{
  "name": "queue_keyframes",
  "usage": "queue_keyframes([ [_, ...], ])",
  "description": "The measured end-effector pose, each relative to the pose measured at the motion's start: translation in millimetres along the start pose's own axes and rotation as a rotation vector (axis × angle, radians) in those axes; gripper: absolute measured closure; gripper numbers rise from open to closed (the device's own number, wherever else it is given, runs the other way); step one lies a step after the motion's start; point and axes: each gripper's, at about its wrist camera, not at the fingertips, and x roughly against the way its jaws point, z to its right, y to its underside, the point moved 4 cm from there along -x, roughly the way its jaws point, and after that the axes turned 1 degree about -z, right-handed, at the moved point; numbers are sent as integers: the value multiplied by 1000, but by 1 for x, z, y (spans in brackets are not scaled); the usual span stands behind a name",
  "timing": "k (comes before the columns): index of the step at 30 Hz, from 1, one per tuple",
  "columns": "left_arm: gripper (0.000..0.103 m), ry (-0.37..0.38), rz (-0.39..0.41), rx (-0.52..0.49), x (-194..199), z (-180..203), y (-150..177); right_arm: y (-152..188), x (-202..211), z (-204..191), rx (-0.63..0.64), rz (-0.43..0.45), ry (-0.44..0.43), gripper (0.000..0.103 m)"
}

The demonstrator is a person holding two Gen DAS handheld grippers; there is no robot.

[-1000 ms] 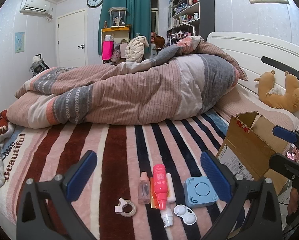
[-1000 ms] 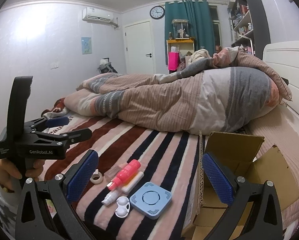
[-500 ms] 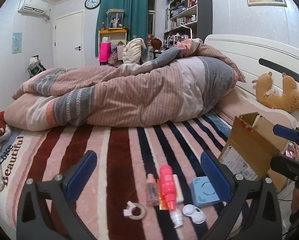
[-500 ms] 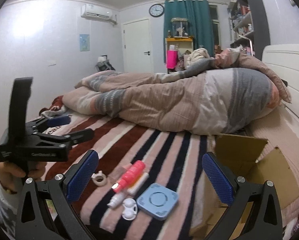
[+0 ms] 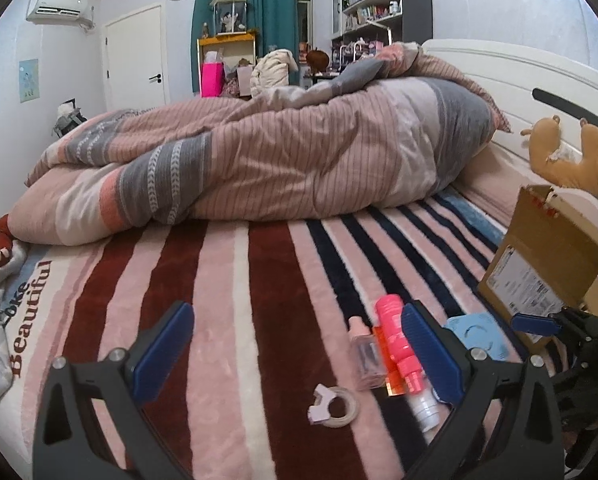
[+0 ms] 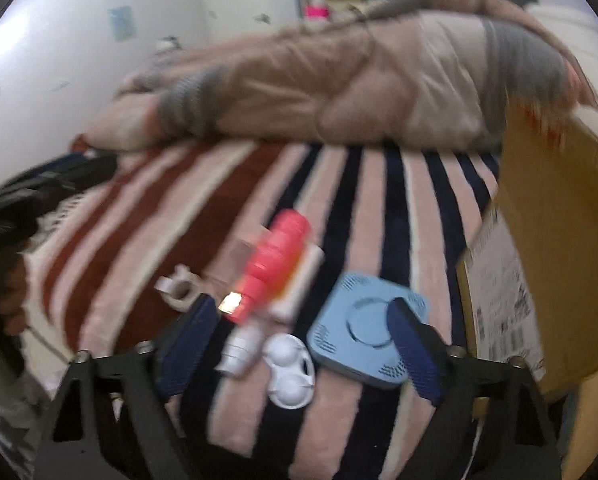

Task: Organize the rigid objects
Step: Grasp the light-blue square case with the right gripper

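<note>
Small items lie on the striped blanket: a pink bottle point(image 5: 397, 340), a small clear bottle point(image 5: 365, 354), a tape ring point(image 5: 335, 400) and a light blue square device point(image 5: 477, 334). My left gripper point(image 5: 295, 352) is open above the blanket, left of the items. In the blurred right wrist view, my right gripper point(image 6: 299, 344) is open, low over a white lens case point(image 6: 291, 372) and a white bottle point(image 6: 239, 350), with the blue device point(image 6: 367, 324) at its right finger and the pink bottle point(image 6: 275, 264) beyond.
An open cardboard box point(image 5: 539, 256) stands at the right edge of the bed; it also shows in the right wrist view point(image 6: 547, 240). A heaped striped duvet point(image 5: 259, 160) fills the far bed. A plush bear point(image 5: 571, 156) lies by the headboard.
The right gripper has dropped and tilted down close over the items, blurring its view. The left gripper has shifted left, so the items sit toward its right finger.
</note>
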Motion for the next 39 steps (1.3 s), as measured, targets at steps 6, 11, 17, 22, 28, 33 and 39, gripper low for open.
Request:
queue_keyframes([
  [6,1,30,-36,-5,-21,-4,7,7,-40,26,-83,-114,83,15],
  [11,1,44,-29,7,-29,-7,10,4,-57,30,-39,-110,157,15],
  [17,1,109,-8,27,-28,-8,11,12,-62,44,-90,-154,163,15],
  [22,1,138,-5,14,-26,-3,10,-1,-70,37,3,-112,167,22],
  [28,1,216,-23,20,-23,2,14,2,-70,45,20,-155,170,22],
  [33,1,343,-47,15,-22,20,10,7,-81,43,69,-202,165,23],
  [39,1,519,-61,35,-4,48,-3,-8,-21,19,142,42,81,24],
])
